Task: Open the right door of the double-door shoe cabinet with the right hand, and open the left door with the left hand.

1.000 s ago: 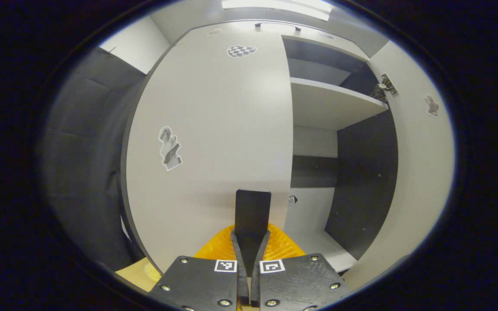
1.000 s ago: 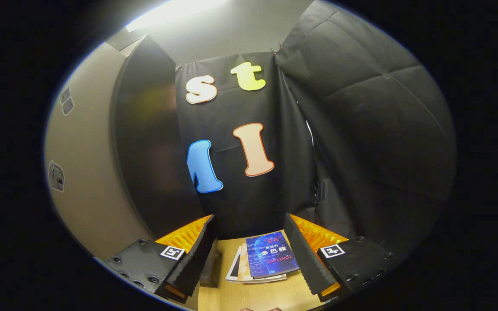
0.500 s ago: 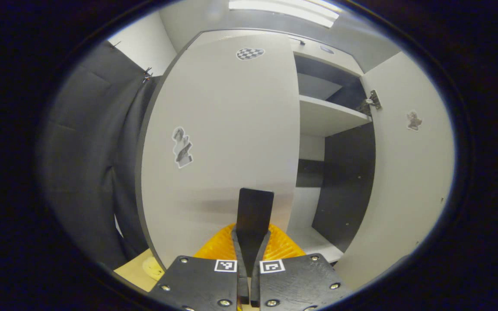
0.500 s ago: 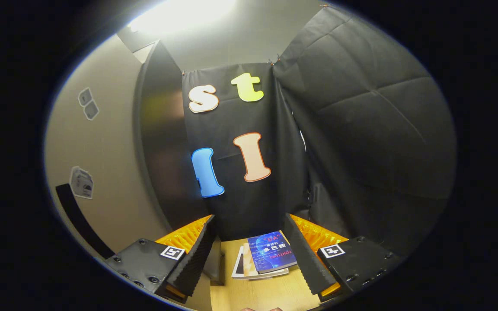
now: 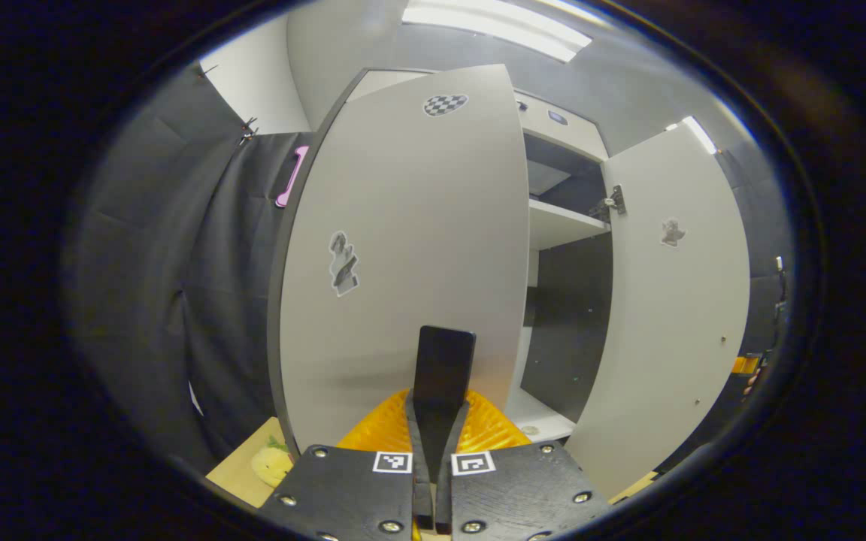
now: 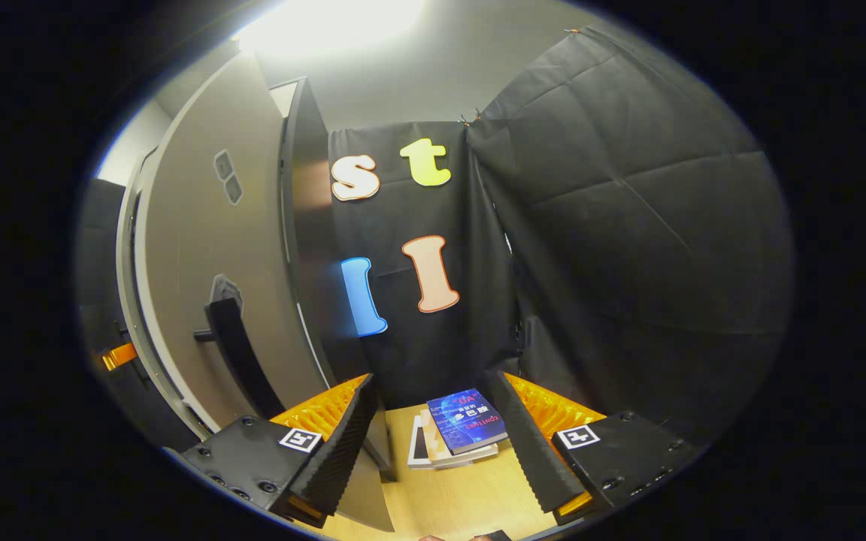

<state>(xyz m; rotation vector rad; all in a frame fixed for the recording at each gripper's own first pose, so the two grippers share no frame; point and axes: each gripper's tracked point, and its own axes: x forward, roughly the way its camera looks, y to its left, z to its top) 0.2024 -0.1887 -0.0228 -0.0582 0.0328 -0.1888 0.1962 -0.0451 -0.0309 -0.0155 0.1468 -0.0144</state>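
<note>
The left gripper (image 5: 440,376) has its two fingers pressed together on the black handle (image 5: 444,364) of the left door (image 5: 410,248), which stands swung out from the shoe cabinet (image 5: 553,128). The right gripper (image 6: 440,443) is spread wide with nothing between its fingers, pointed away from the cabinet toward the booth's black cloth wall (image 6: 628,248).

In the left gripper view the right door (image 5: 673,300) also stands open, its hinge (image 5: 613,201) showing at the upper inner edge. Between the two doors the cabinet's interior is open to sight: a pale shelf (image 5: 564,224) high up, a dark side panel below it, a pale bottom board at the foot. Small stickers dot both door faces. In the right gripper view the right door's outer face sits at the left, with its own black handle (image 6: 241,357).

The floor is light wood (image 6: 463,503). A small stack of books (image 6: 463,436) lies on it by the cloth wall, a blue one on top. A ceiling light (image 5: 501,22) glares overhead.
</note>
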